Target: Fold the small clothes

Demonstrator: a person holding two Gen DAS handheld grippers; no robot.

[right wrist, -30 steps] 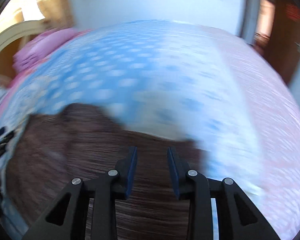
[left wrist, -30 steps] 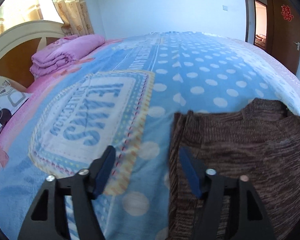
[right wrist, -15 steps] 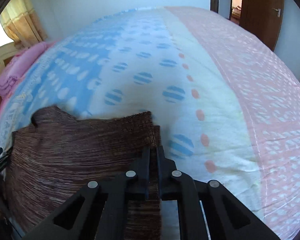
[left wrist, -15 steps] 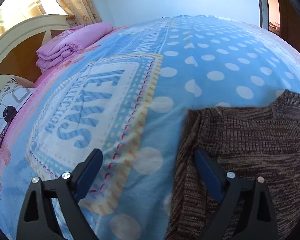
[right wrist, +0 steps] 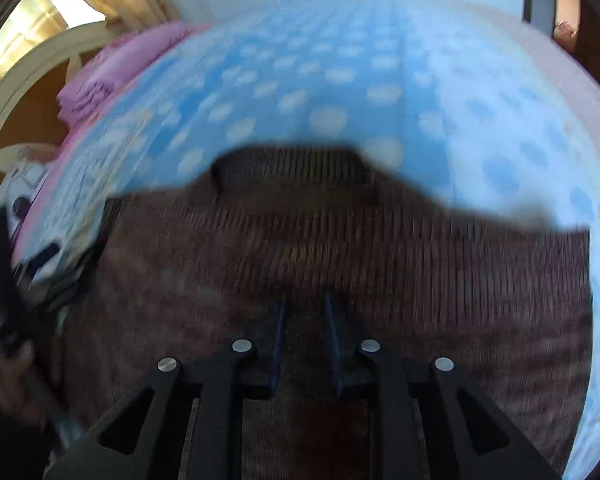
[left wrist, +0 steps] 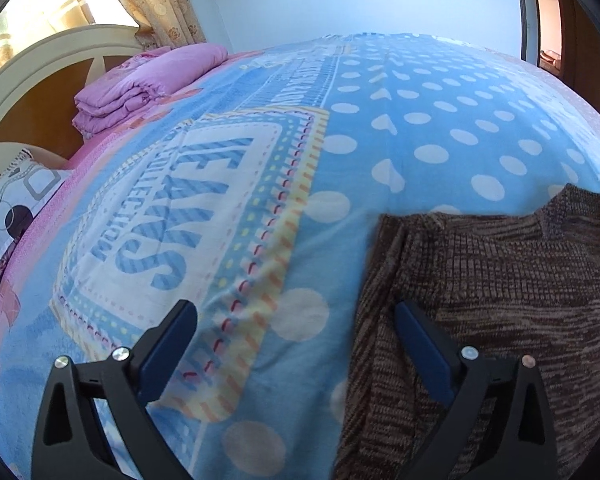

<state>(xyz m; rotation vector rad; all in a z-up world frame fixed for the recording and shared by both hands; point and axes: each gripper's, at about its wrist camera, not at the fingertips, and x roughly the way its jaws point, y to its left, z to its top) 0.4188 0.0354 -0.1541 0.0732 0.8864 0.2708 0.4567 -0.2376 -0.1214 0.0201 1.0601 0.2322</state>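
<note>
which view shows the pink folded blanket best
The left wrist view: the pink folded blanket lies sharp by the headboard, its stacked layers clear. The right wrist view shows it only as a motion-blurred pink shape at the upper left.

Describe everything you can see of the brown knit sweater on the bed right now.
The brown knit sweater is a mottled dark-and-tan ribbed knit lying flat on the blue polka-dot bedspread, its collar towards the far side. Its left edge shows a vertical ridge. The left gripper straddles that edge, wide open, not gripping. The right gripper hangs over its middle, jaws narrowly apart; the blur hides any contact.
</note>
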